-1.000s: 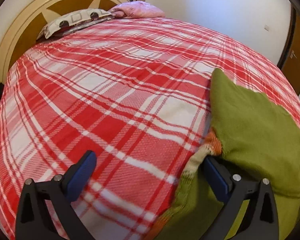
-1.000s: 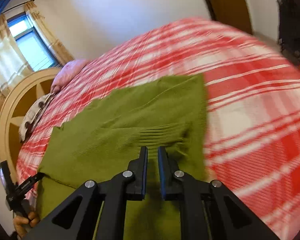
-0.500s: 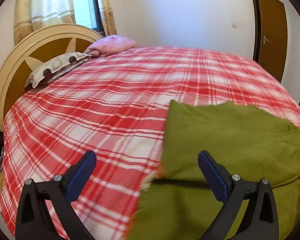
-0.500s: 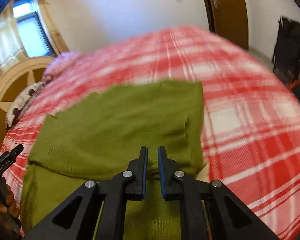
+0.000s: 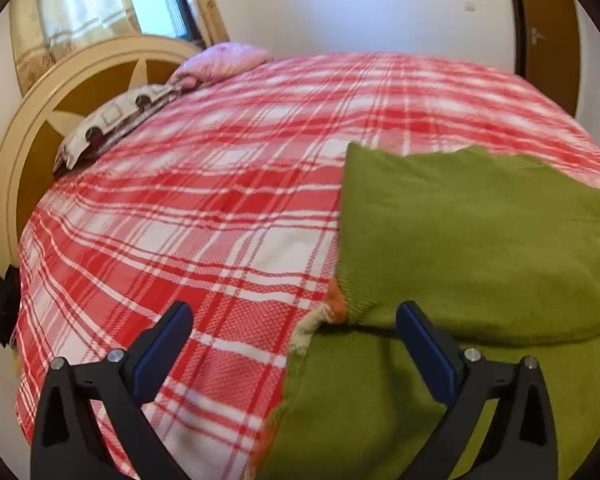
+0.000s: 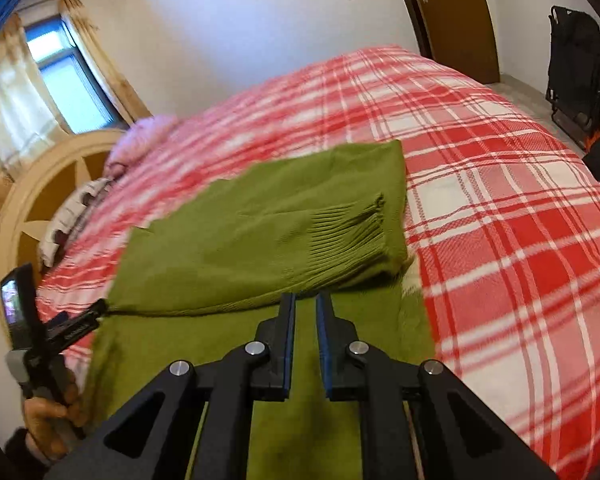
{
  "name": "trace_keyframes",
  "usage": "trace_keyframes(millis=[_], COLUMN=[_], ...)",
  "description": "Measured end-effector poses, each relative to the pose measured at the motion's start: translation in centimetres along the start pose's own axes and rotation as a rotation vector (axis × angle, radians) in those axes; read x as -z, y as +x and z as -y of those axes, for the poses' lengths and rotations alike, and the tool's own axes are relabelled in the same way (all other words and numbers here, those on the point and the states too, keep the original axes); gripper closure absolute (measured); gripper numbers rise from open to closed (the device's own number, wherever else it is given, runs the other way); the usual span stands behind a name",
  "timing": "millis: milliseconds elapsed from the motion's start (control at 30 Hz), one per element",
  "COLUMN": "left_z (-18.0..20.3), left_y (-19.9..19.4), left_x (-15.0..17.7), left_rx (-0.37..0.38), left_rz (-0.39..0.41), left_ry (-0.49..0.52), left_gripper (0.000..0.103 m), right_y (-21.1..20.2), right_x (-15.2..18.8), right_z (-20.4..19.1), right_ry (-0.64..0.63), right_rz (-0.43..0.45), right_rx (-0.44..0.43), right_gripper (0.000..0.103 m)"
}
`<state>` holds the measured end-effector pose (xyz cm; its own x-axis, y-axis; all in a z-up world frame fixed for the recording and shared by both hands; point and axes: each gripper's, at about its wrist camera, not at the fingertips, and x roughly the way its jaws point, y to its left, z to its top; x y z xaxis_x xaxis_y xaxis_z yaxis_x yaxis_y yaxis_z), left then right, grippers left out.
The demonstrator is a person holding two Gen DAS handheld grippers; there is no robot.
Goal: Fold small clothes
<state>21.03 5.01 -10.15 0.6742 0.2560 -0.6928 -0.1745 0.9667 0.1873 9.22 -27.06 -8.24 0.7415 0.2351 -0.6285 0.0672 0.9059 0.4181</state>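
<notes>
The green sweater (image 6: pixel 260 236) is lying on the plaid bed (image 5: pixel 204 216), its far half doubled over the near half — a fold laid flat so the bed is carrying the weight. The left claw (image 5: pixel 296 344) is hanging wide beside the folded corner, gripping nothing. The right claw (image 6: pixel 305 312) is narrowed to a slit, empty, hovering above the fold line.

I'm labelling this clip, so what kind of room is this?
Most likely a home bedroom: a bed under a red plaid blanket, pillows against a rounded headboard, and a curtained window. A green sweater lies on the blanket.
</notes>
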Motion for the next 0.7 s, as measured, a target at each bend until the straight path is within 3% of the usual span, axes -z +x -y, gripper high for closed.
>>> trace_keyframes(millis=[33,67,100,367,567,700], left_z=[0.0,0.0,0.0,0.4,-1.3,-3.5], left_y=[-0.9,-1.6,-2.5,-7.0,-10.4,-11.3], left_x=[0.2,0.3,0.6,2.2,5.1,7.6], left_rx=[0.011,0.02,0.037,0.12,0.204,0.291], left_rz=[0.019,0.031,0.045,0.112,0.187,0.163], left_ry=[0.003,0.005,0.008,0.092,0.234,0.277], left_gripper=[0.0,0.0,0.0,0.0,0.0,0.0], right_y=[-0.7,-1.5,-2.2,-6.6,-11.1,-12.8], right_x=[0.5,1.1,1.6,5.2,9.2,12.0], right_z=[-0.1,-0.3,-0.4,-0.4,1.7,3.3], right_ry=[0.012,0.023,0.03,-0.008,-0.034,-0.027], right_rz=[0.0,0.006,0.015,-0.029,-0.103,-0.151], right_rx=[-0.028,-0.055,-0.072,-0.045,0.03,0.045], right_gripper=[0.069,0.041,0.031,0.031,0.031,0.032])
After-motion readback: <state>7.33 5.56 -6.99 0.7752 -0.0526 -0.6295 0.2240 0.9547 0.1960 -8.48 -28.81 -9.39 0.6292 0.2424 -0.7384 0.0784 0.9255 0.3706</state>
